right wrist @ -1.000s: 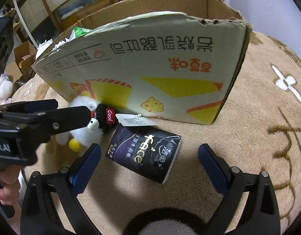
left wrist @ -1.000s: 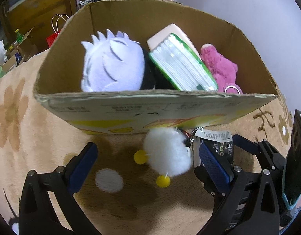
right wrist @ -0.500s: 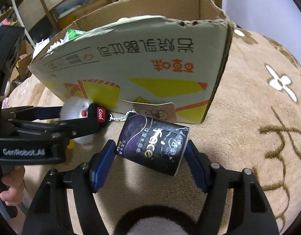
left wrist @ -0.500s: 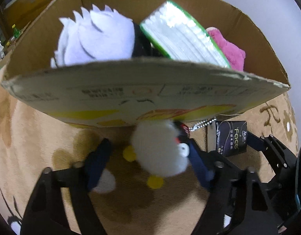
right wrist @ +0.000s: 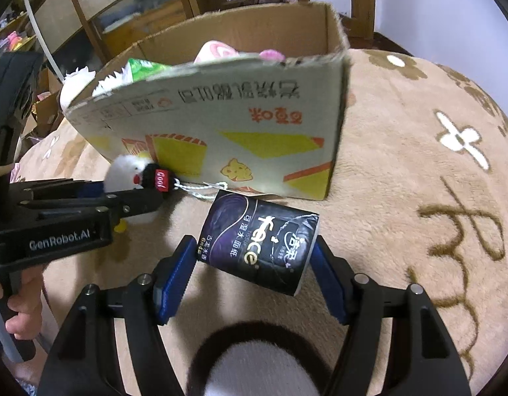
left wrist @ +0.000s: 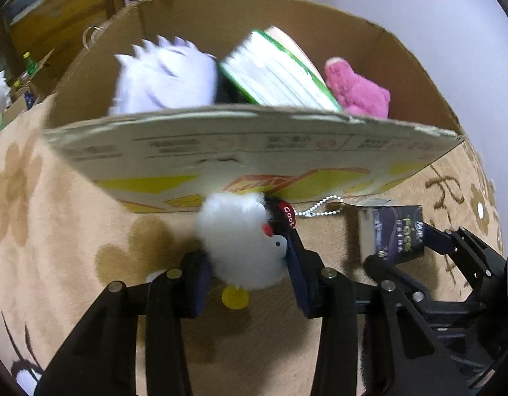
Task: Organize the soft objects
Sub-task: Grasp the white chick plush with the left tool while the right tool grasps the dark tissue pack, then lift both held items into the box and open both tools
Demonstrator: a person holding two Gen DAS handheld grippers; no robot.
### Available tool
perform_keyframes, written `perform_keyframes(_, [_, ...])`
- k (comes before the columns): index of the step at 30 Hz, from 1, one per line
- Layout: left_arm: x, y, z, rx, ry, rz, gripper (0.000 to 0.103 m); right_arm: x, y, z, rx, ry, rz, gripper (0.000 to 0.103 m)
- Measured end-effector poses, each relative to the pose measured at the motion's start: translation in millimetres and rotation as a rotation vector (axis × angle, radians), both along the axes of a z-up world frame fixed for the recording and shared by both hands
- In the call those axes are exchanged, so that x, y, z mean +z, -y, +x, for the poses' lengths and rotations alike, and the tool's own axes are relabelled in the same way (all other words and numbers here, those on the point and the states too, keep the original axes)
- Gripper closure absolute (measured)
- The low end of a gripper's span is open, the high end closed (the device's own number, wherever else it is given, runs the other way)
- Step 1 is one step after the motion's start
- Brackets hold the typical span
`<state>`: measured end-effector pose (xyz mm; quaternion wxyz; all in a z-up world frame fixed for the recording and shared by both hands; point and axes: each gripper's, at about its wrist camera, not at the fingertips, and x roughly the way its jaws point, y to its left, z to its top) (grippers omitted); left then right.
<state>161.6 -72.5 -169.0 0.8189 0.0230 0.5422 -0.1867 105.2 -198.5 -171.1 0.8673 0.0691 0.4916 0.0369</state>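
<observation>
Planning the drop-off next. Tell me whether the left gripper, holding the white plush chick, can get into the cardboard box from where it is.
Probably yes, after lifting. The left gripper grips the white plush chick low against the cardboard box, whose near wall blocks a straight path. The top is open, with free space right of the pink plush.

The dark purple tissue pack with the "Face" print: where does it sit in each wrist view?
Left wrist: dark purple tissue pack at right, beyond the fluffy white chick keychain.
Right wrist: lower centre, between the right gripper fingers.
Shared landmark: yellow-printed cardboard box behind it.
</observation>
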Motion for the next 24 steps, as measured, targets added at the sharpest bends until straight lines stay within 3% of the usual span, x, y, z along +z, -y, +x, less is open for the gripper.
perform_keyframes(4, [19,-15,-16,0.023,0.048,-0.006,0.063,12,6,-3,-0.029,0.028,0.014,0.030])
perform_keyframes(7, [42,-23,-28,0.022,0.132,0.012,0.063,28,9,-10,-0.044,0.073,0.034,0.030])
perform_keyframes(14, [104,-39,-49,0.039,0.307,-0.026,0.063,74,12,-26,-0.063,0.183,0.061,0.030])
perform_keyframes(18, [143,-37,-41,0.028,0.390,-0.040,0.063,94,16,-25,-0.065,0.225,0.070,0.030])
perform_keyframes(24, [173,-38,-22,0.036,0.473,-0.012,0.063,117,15,-17,-0.057,0.297,0.058,0.030])
